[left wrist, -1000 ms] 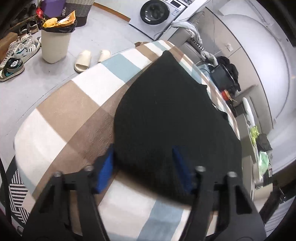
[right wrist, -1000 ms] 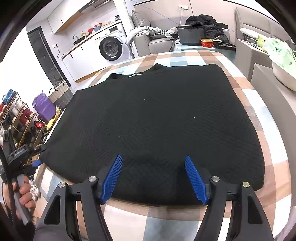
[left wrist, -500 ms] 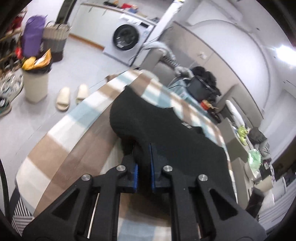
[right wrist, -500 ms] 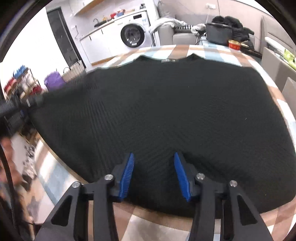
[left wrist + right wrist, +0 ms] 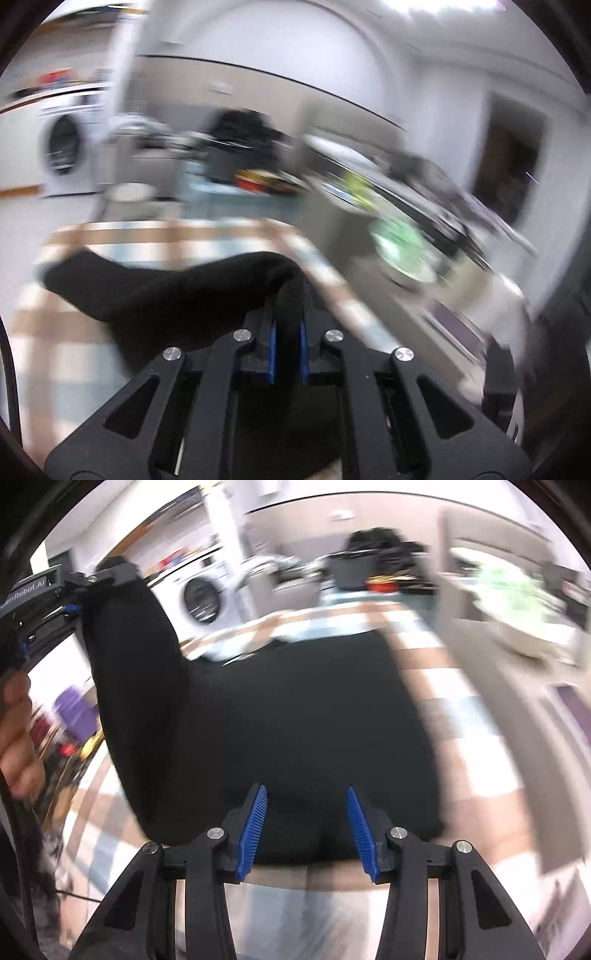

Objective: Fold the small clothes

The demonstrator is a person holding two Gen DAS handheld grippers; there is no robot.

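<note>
While the left gripper (image 5: 287,345) pinches one corner of the black top (image 5: 295,720) and holds it up in the air, the right gripper (image 5: 304,827) has its jaws apart at the near edge, with cloth bunched between them. Most of the top lies flat on the checked surface (image 5: 454,686).

Motion blur smears the left wrist view: the washing machine (image 5: 61,149) and the clutter behind are streaks. The black garment (image 5: 177,291) hides the left gripper's fingertips (image 5: 274,343) (only blue slivers show). A hand (image 5: 16,734) is cut off at the frame edge.
</note>
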